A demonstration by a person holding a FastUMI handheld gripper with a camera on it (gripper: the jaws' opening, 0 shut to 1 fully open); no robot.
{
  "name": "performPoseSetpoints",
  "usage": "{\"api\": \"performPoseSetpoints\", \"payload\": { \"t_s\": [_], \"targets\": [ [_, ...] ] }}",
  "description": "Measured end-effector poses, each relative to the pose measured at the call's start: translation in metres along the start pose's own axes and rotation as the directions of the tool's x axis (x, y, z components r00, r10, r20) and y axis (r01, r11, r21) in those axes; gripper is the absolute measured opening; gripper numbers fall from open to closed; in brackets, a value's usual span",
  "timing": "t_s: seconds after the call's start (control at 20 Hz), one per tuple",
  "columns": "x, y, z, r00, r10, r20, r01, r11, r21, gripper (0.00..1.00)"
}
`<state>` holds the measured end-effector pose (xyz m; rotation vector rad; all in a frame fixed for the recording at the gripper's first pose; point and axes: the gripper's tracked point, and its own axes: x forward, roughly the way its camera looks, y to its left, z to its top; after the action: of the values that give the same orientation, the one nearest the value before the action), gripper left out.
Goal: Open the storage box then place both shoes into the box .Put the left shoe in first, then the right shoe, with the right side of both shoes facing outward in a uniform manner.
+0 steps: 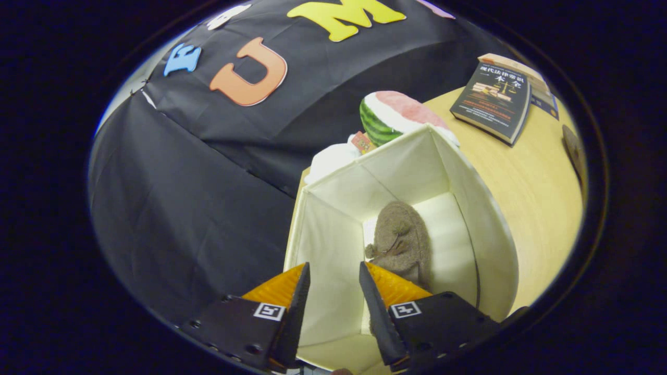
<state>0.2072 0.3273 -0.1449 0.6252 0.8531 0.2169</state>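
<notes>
To the left hangs the black cloth wall, running down beside the box (469,229). The box stands open on the surface (536,182), its pale walls upright and its mouth facing up toward the jaws (333,297), which are parted and hold nothing — they hover above the near-left corner. Just ahead of them and slightly right, one shoe (402,244) — brown, felt-like — lies on the box floor with its toe pointing to the far wall. I cannot tell which side of it faces outward, nor whether it is the left shoe. Beyond the box's far wall sits a watermelon toy (388,115) with a white thing (331,159) beside it; further right a book (494,99) lies flat, well apart from the box.

In my judgement one shoe is in and the second is still to be fetched. The risks from here: the soft walls could buckle if the jaws catch the rim, and a second shoe dropped carelessly could land on the first, or end up turned the other way, breaking the uniform facing.
</notes>
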Motion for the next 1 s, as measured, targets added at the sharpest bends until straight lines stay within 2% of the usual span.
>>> {"api": "performPoseSetpoints", "payload": {
  "t_s": [0.2,0.3,0.5,0.65,0.8,1.0],
  "targets": [
    [-0.03,0.003,0.013,0.999,0.015,0.046,-0.009,0.992,-0.122,0.86],
    [-0.053,-0.003,0.029,0.995,0.014,0.101,0.006,0.981,-0.194,0.91],
    [-0.109,-0.019,0.06,0.977,0.013,0.214,0.054,0.95,-0.306,0.94],
    [-0.15,-0.049,0.081,0.963,-0.002,0.27,0.098,0.934,-0.344,0.95],
    [-0.191,-0.096,0.1,0.951,-0.038,0.306,0.149,0.926,-0.348,0.96],
    [-0.237,-0.191,0.126,0.923,-0.151,0.354,0.268,0.913,-0.307,0.96]
  ]
}}
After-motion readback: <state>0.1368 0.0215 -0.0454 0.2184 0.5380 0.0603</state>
